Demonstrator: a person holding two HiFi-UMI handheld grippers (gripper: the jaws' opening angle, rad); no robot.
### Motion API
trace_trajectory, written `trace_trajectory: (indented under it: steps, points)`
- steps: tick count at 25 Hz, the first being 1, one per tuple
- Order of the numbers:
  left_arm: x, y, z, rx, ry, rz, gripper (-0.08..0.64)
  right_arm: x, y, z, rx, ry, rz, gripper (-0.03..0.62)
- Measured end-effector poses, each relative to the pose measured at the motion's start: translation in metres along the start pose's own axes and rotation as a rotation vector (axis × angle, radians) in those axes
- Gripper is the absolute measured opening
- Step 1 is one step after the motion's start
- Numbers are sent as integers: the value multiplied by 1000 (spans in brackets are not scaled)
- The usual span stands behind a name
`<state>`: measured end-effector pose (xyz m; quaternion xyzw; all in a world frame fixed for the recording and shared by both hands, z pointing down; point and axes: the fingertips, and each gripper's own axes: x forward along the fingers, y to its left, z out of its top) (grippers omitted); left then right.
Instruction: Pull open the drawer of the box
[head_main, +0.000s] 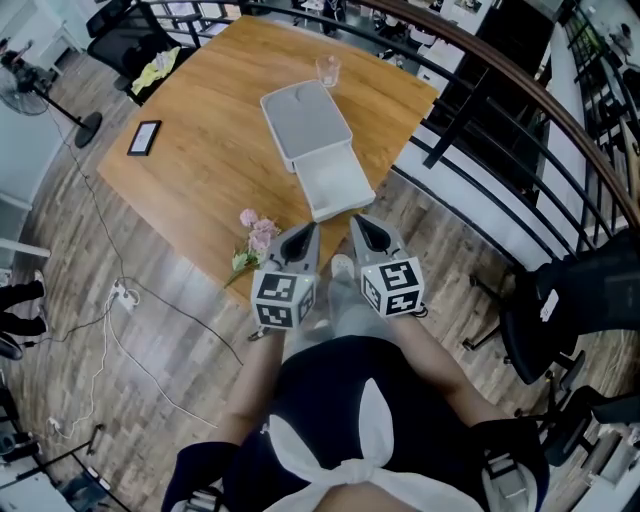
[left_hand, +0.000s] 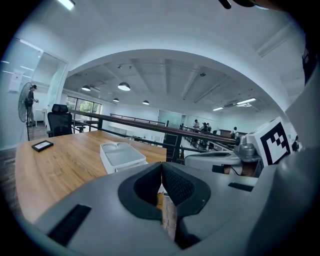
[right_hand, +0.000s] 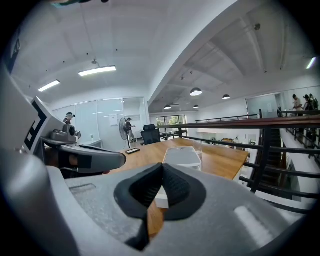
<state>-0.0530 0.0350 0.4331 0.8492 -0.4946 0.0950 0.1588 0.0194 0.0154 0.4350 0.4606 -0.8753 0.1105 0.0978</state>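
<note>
Left gripper (head_main: 303, 238): jaws pressed together, nothing in them. Right gripper (head_main: 368, 232): same, empty. I hold both just off the brown wooden table (head_main: 200, 150). White rectangular plastic box (head_main: 305, 118) sits mid-table, its white drawer (head_main: 335, 182) pulled out toward me.

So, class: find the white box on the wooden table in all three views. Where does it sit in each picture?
Head view: white box at upper centre.
Left gripper view: white box left of centre, just below mid-height.
Right gripper view: white box near centre, just below mid-height.
Shared landmark: black tablet, left of the white box in every view.
</note>
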Motion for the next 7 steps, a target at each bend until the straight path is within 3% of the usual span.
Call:
trace_trajectory:
  steps: [7]
  points:
    - [2, -8, -1, 4, 3, -12, 18, -6, -5, -2, 6, 2, -6, -3]
